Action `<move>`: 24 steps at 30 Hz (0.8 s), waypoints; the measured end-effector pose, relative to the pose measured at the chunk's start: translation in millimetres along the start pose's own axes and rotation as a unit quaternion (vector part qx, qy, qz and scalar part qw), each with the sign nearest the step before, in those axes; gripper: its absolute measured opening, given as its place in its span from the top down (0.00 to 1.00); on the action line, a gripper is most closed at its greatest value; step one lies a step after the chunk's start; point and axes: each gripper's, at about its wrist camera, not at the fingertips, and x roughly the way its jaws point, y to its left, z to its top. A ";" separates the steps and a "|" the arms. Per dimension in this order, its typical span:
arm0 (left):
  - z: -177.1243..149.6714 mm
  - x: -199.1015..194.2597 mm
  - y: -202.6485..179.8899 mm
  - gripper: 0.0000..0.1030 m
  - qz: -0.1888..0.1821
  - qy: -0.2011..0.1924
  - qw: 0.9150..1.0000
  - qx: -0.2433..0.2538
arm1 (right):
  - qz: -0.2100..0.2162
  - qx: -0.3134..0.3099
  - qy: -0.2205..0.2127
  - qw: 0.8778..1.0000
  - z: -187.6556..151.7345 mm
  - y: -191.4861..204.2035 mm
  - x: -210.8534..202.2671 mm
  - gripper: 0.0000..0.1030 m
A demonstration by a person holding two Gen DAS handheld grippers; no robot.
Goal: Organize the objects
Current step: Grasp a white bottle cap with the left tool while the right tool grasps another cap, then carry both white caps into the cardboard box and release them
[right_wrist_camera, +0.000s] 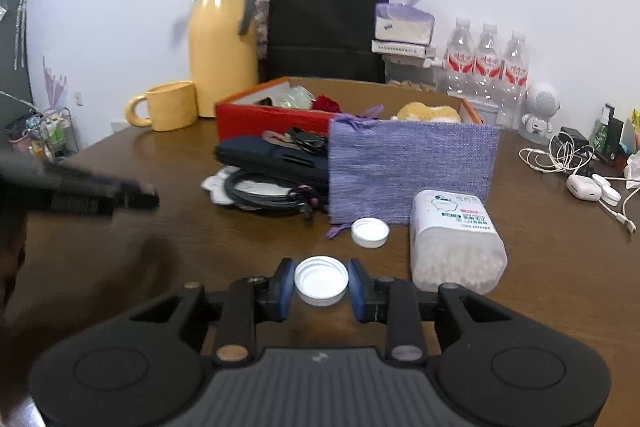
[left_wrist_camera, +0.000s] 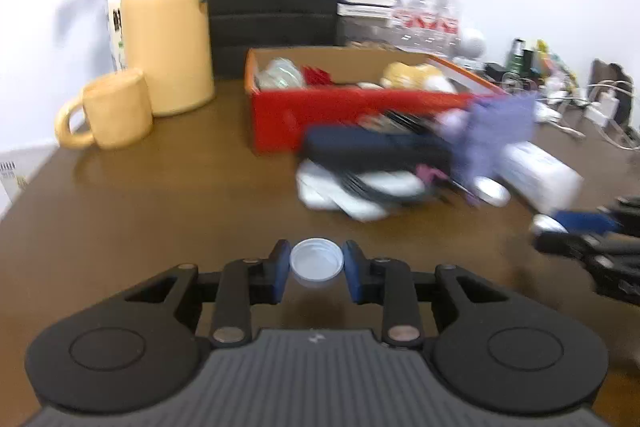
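Observation:
My left gripper (left_wrist_camera: 317,264) is shut on a white bottle cap (left_wrist_camera: 317,263), held above the brown table (left_wrist_camera: 160,195). My right gripper (right_wrist_camera: 321,282) is shut on a second white bottle cap (right_wrist_camera: 321,281). A third white cap (right_wrist_camera: 370,232) lies on the table in front of a purple woven pouch (right_wrist_camera: 412,169). A red cardboard box (right_wrist_camera: 276,117) holding small items stands behind. The left gripper shows blurred at the left of the right wrist view (right_wrist_camera: 132,194). The right gripper shows at the right edge of the left wrist view (left_wrist_camera: 560,231).
A clear jar of cotton swabs (right_wrist_camera: 456,241) lies right of my right gripper. A dark pouch with cables (right_wrist_camera: 272,167) sits before the box. A yellow mug (left_wrist_camera: 108,111), yellow thermos (left_wrist_camera: 168,19), black paper bag (right_wrist_camera: 326,19), water bottles (right_wrist_camera: 486,61) and chargers (right_wrist_camera: 576,163) ring the back.

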 end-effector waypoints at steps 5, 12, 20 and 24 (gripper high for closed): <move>-24.1 -50.7 -33.7 0.71 0.005 -0.020 1.000 0.009 | 0.014 0.008 -0.037 0.999 -3.8 9.9 -41.6 0.74; -28.1 -105.6 -40.8 0.71 0.007 -0.058 0.998 0.002 | 0.008 0.001 -0.089 0.996 -3.6 22.0 -98.1 0.74; -1.1 -110.4 -41.0 0.71 -0.031 -0.097 0.994 0.023 | 0.008 0.017 -0.108 0.994 4.6 5.7 -121.6 0.74; 48.8 -90.8 -25.2 0.71 -0.045 -0.113 0.992 0.025 | 0.033 0.008 -0.122 0.992 41.7 -12.4 -110.8 0.74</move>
